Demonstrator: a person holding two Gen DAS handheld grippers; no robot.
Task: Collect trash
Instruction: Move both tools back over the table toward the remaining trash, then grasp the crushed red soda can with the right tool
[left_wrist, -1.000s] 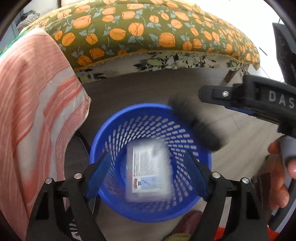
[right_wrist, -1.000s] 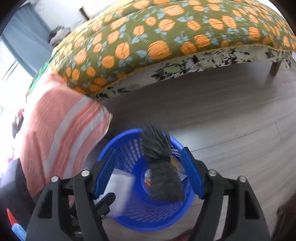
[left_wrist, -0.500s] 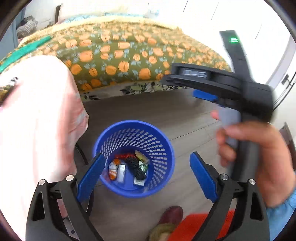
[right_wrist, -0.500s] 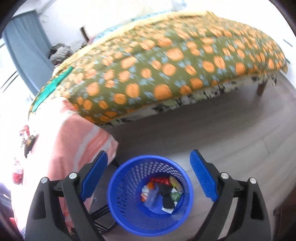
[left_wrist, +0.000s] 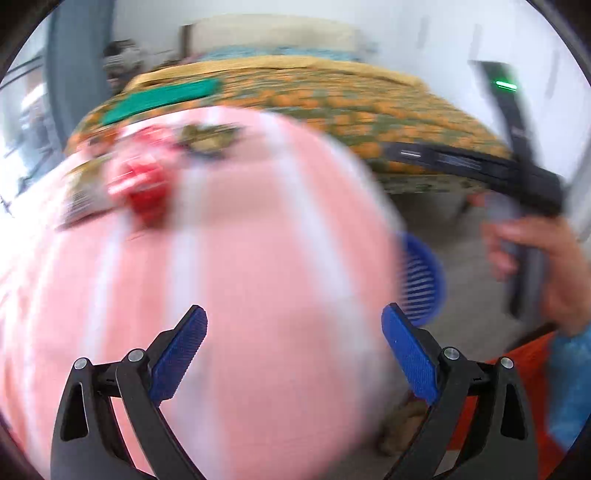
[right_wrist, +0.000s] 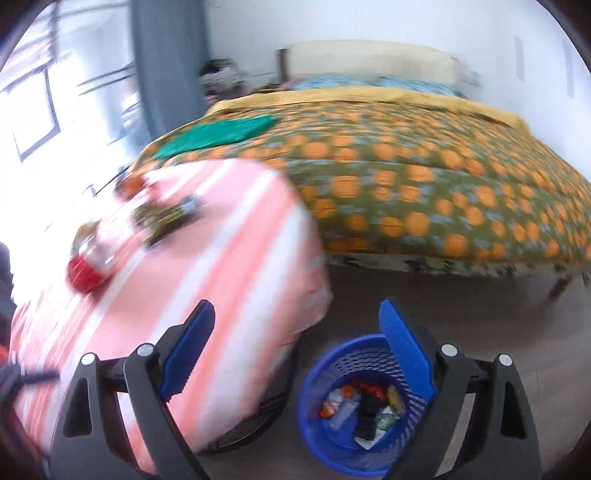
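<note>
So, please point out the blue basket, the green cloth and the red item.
blue basket (right_wrist: 314, 402), right wrist view, on its left wall.
green cloth (right_wrist: 218, 134), right wrist view, on its middle, on the bed.
red item (right_wrist: 85, 274), right wrist view, on its red part, blurred.

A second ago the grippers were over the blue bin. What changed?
Both let go: the white packet and black brush dropped into the blue bin. The left gripper, jaws opening, and the right gripper lifted away empty toward the striped cloth. The bin and bed stayed put.
</note>
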